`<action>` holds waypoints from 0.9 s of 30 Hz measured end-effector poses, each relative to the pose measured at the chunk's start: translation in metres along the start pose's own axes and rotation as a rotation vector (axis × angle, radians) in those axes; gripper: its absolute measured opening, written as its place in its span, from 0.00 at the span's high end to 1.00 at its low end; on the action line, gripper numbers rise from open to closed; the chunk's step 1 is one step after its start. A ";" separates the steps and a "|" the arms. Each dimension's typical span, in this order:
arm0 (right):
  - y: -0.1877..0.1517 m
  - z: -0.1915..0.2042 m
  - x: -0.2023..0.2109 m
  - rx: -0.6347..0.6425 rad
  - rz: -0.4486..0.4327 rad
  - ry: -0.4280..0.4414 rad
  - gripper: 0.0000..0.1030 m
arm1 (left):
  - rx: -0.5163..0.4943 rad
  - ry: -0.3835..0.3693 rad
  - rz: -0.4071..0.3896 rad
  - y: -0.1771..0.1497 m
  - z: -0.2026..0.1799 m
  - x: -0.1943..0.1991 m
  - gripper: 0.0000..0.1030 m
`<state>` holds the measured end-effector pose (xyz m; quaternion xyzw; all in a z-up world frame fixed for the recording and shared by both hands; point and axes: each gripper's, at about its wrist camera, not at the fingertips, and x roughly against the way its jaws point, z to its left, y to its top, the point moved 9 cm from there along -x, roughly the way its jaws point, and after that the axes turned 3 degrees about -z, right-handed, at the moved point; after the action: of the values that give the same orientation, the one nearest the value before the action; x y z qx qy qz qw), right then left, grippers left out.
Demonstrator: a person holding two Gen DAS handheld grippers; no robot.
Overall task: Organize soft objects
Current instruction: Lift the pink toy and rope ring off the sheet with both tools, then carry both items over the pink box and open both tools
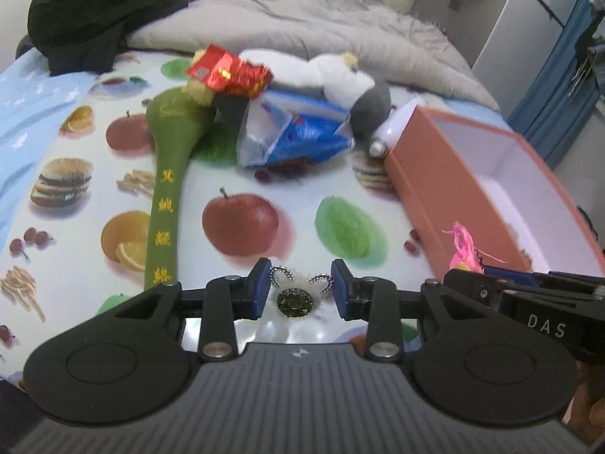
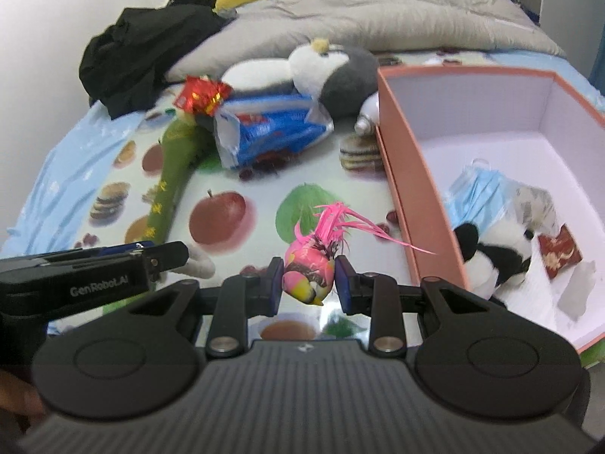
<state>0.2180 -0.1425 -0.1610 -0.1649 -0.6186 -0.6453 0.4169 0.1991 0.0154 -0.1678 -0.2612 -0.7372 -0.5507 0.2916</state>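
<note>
The right gripper [image 2: 309, 278] sat low in the centre of its own view, its blue pads partly closed and pressed on either side of a small pink toy bird [image 2: 310, 265]. The bird had a glossy pink body, a yellow-green patch near a dark-edged beak at its lower end, and a spray of thin pink feathers at the top. Its long axis ran from the beak, low and toward the camera, up toward the right of the frame, where the longest feathers trailed out toward the pink box [image 2: 416, 196]. It hung above the fruit-print sheet [image 2: 227, 174], just left of the box wall.

The left gripper [image 1: 301, 289] sat low in the centre of its view, jaws partly closed around a white fluffy hair ornament [image 1: 297, 300]. That piece carried a round dark gem-like disc in the middle and two small beaded ear-shaped loops on top, which pointed up the frame; the pads touched its sides.

Inside the box, at the right of the right wrist view, lay a panda plush [image 2: 491, 253], a blue face mask [image 2: 480, 196] and a small red pouch [image 2: 559, 255]. Farther up the sheet lay a long green plush hammer [image 1: 166, 174], a blue-and-white plastic bag [image 1: 298, 132], a red foil packet [image 1: 230, 70] and a grey-and-white plush penguin [image 2: 332, 72].
</note>
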 end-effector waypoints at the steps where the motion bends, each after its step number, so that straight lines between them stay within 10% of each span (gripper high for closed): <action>1: 0.004 0.000 0.004 0.001 -0.009 0.002 0.68 | 0.001 -0.003 -0.008 0.004 -0.002 0.004 0.61; 27: 0.030 -0.085 0.112 -0.108 -0.149 -0.172 0.68 | -0.149 -0.237 -0.117 0.055 -0.144 0.070 0.61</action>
<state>0.1987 -0.2557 -0.0754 -0.1957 -0.6268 -0.6903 0.3038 0.2102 -0.1049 -0.0490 -0.3019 -0.7376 -0.5853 0.1495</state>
